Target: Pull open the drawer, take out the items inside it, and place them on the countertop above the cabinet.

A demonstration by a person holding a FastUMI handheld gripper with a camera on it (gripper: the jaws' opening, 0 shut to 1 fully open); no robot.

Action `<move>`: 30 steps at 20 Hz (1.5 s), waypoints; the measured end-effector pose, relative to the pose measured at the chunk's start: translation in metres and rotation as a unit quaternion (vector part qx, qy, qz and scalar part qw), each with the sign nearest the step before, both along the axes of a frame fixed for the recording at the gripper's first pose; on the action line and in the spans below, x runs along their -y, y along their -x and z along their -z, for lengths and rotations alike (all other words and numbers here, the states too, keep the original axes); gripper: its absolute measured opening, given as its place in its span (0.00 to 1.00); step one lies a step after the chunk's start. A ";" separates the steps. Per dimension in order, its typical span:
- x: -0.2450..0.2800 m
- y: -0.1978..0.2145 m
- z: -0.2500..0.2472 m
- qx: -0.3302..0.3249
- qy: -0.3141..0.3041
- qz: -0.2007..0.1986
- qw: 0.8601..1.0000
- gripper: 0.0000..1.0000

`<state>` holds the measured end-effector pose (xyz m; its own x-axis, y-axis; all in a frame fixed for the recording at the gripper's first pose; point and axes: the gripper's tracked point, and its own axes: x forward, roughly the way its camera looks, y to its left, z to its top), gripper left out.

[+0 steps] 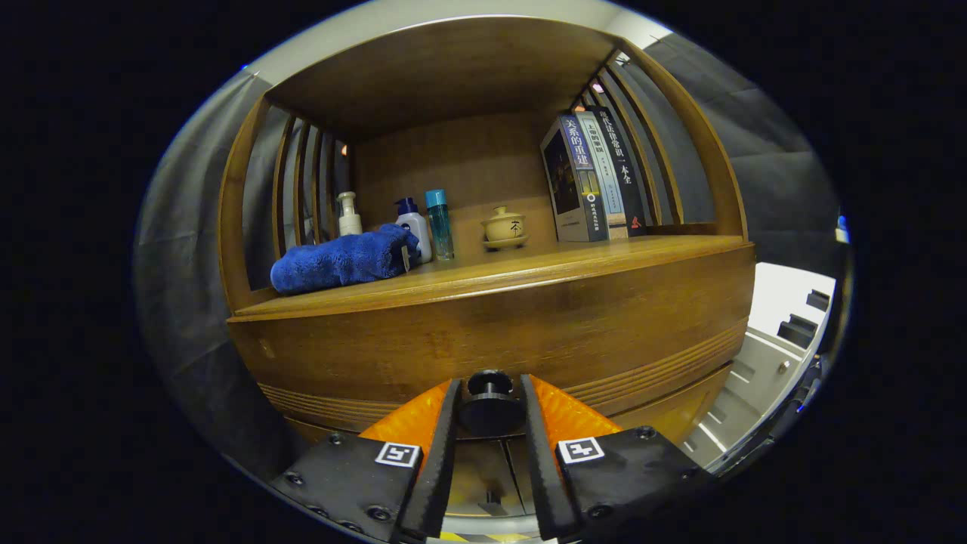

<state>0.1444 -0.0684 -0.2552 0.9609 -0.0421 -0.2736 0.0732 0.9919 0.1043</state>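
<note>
- Gripper (491, 412) in my hand sits clamped on the drawer knob (489, 400), both orange-backed fingers (444, 423) pressed against the sides of the round black knob.
- Knob pokes out between the fingertips, at the lower middle of the drawer front (498, 332), a broad curved wooden panel with ridged lines along its bottom edge.
- I cannot tell from here whether the drawer is pulled out at all; its inside is hidden from me, so the items in it cannot be seen.
- Above the drawer front runs the countertop (529, 268), a wooden ledge under an open shelf with slatted sides.
- On the ledge, beyond the fingers and to the left, lies a rolled blue towel (340, 261).
- Just behind the towel stand a cream pump bottle (349, 215), a white bottle with a dark blue pump (413, 227) and a slim teal bottle (440, 223), close together.
- Further right, a small lidded tea cup (505, 227) rests on a saucer.
- At the far right of the ledge, a row of books (593, 177) stands leaning against the slats.
</note>
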 end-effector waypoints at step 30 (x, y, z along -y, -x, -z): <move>-0.008 0.093 -0.012 -0.003 0.050 -0.009 0.999 0.39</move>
<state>0.0515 -0.0604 -0.2434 0.9601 -0.0525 -0.2746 0.0559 0.9984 0.0043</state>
